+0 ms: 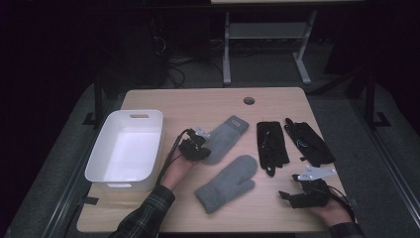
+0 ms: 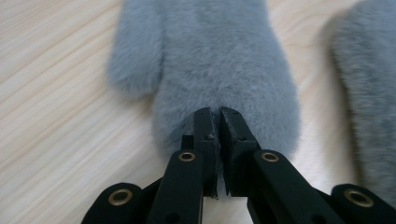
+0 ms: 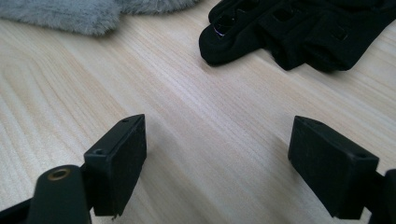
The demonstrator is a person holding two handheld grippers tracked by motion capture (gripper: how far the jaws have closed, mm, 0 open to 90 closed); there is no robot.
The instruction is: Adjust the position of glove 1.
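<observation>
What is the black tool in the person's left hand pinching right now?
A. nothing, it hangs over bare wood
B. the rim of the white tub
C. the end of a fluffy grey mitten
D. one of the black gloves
C: in the left gripper view the left gripper has its jaws pressed together on the fingertip end of the grey mitten, away from the white tub and the black gloves.
</observation>
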